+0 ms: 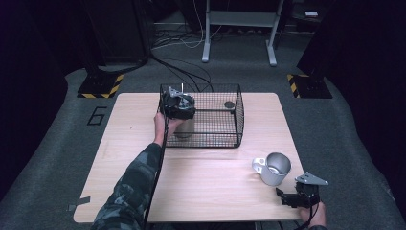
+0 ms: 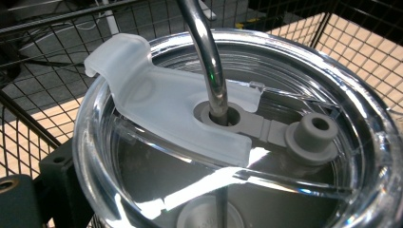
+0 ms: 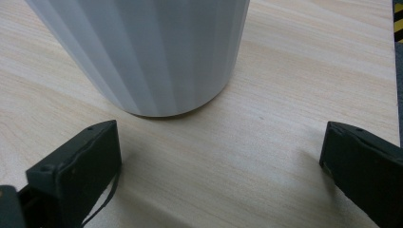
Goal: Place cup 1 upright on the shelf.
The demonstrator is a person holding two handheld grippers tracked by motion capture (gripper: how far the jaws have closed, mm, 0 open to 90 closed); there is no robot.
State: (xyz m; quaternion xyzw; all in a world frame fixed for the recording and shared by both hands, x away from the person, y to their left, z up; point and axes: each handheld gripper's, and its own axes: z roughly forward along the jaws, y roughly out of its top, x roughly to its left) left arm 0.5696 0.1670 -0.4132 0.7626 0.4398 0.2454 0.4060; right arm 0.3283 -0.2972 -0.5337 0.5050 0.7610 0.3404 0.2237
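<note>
Left tongs (image 1: 178, 106) at the wire basket's (image 1: 238, 111) 9 o'clock corner, over a lidded tumbler (image 2: 237, 142) with a metal straw (image 2: 206, 52); whether they grip it cannot be told. Right tongs (image 3: 221, 166) stand wide, empty, near the steel mug (image 1: 274, 168) on the counter (image 1: 201, 187). Step judged: tumbler placement or removal. Next: advance right tongs around the mug.

Light wood-grain rectangular bench (image 1: 143, 158), standing on grey carpet floor (image 1: 48, 158). Directly on it: a black wire-mesh basket (image 1: 237, 112) at the far middle, open at the top, and a grey metal mug with a side handle (image 1: 273, 168) upright near the front right corner, well apart from the basket. A small strip of grey tape (image 1: 78, 203) sticks at the front left edge.
</note>
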